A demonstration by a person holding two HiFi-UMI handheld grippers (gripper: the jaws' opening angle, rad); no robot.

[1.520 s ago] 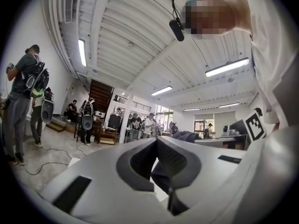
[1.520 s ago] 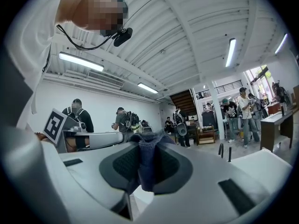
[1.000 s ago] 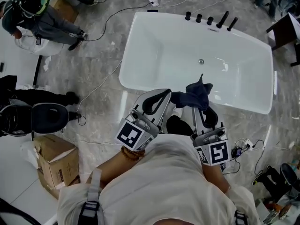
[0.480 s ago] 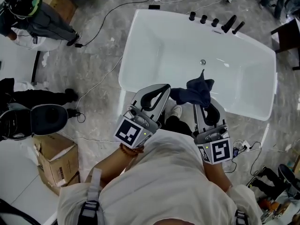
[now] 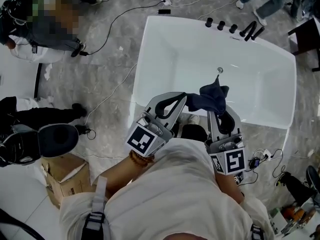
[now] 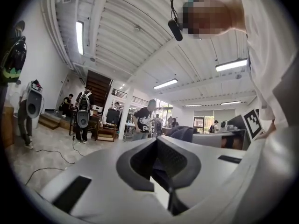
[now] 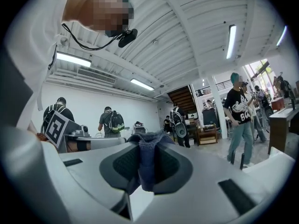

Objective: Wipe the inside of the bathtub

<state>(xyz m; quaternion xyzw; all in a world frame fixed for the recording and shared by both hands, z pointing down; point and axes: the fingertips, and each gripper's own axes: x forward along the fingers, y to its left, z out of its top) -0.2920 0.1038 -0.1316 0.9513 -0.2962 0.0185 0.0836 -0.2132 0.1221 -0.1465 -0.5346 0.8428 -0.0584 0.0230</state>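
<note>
A dark blue cloth [image 5: 210, 97] is pinched between the jaws of the right gripper [image 5: 216, 107]. In the right gripper view the fabric is seen clamped in the narrow gap between the two jaw pads, with a bunched fold standing up past the jaw tips. The jaws of the left gripper [image 5: 181, 98] are pressed together at their tips, and nothing is held between them. The two grippers are held side by side, the loose part of the cloth drooping from the right jaws towards the left ones. The white bathtub [image 5: 150, 40] lies just ahead of and below both pairs of jaw tips, its near rim under them. Its drain [image 5: 219, 70] is seen just beyond the cloth, and a row of dark taps [image 5: 233, 28] is set on the rim farthest from the jaws.
</note>
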